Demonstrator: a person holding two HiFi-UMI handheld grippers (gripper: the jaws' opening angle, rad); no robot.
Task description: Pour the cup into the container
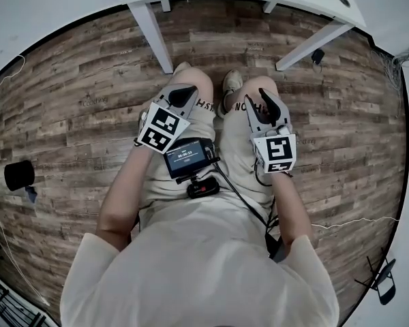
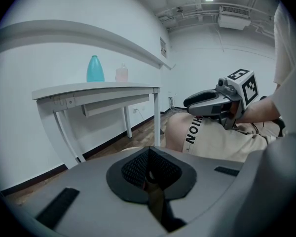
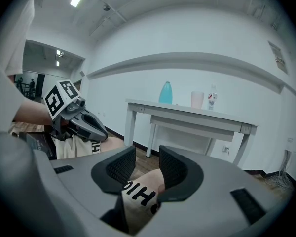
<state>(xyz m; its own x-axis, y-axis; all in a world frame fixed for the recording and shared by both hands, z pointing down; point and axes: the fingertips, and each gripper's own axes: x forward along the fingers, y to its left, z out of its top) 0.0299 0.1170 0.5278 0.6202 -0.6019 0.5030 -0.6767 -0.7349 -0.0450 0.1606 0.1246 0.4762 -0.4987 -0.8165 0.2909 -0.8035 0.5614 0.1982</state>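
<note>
A: Where is the cup?

B: The pale cup [image 3: 197,99] stands upright on top of the white table [image 3: 186,110], towards the table's right end as the right gripper view shows it. A teal bottle [image 3: 166,93] stands on the table just to the cup's left, and a small labelled bottle [image 3: 212,100] is close on its right. I can't tell whether the cup and the small bottle touch.

A: And the grippers?

B: Both are well short of the table, held over the person's thighs. The left gripper [image 2: 149,156] has its two ribbed pads pressed together with nothing between them. The right gripper [image 3: 147,168] has its pads a little apart. Only the person's thigh in lettered shorts [image 3: 138,194] shows through the gap, below the pads, so it grips nothing.

A: How do they sit against the table?

B: From the head view both point towards the table's near edge, side by side and apart from each other. The wood-plank floor [image 1: 75,94] lies between them and the table legs.

A: Anything else near?

B: A small screen device [image 1: 189,157] hangs at the person's front, on the side of the grippers away from the table.
</note>
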